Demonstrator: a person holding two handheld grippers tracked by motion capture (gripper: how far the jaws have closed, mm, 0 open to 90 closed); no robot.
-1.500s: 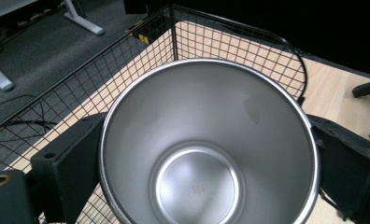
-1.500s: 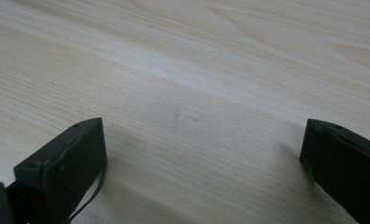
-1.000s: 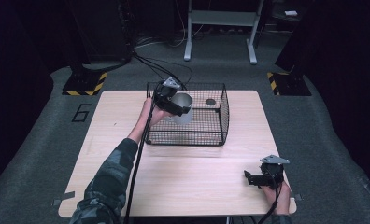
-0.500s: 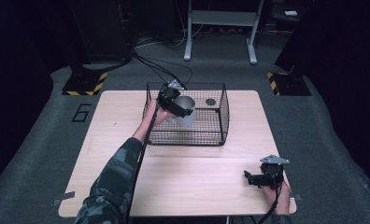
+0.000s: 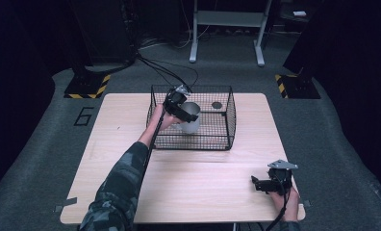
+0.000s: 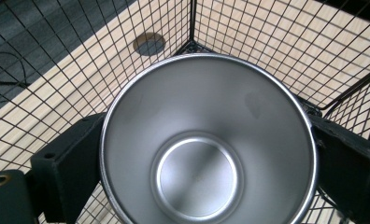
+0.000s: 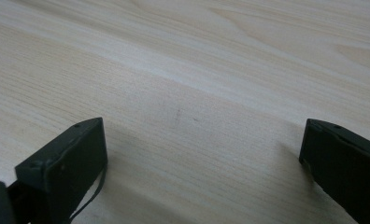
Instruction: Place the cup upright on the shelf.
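— Since a second ago the left gripper [image 5: 183,111] has carried the cup [image 5: 190,117] a little lower and toward the near side of the basket [image 5: 227,126]; the right gripper [image 5: 261,184] has stayed put.

— Where does the cup sit against the left gripper's jaws?

— Between them. In the left gripper view the cup [image 6: 206,144] is seen straight down its mouth, one black jaw pressed on its left wall and the other on its right wall, both just below the rim. So the left gripper [image 6: 206,154] is clenched on the cup.

— And the cup's place in the basket?

— In the left half of the basket, nearer its far-left corner than its near wall. Whether its base touches the basket floor I cannot tell. A dark round disc [image 5: 217,105] lies on the floor toward the far-right corner, well apart from the cup; the left gripper view shows that disc [image 6: 148,43] beyond the rim.

— The basket itself?

— It stands at the middle of the table's [image 5: 131,183] far edge.

— The right side?

— The right gripper [image 7: 202,154] rests near the table's near-right corner, jaws spread wide over bare wood [image 7: 183,84] with nothing between them.
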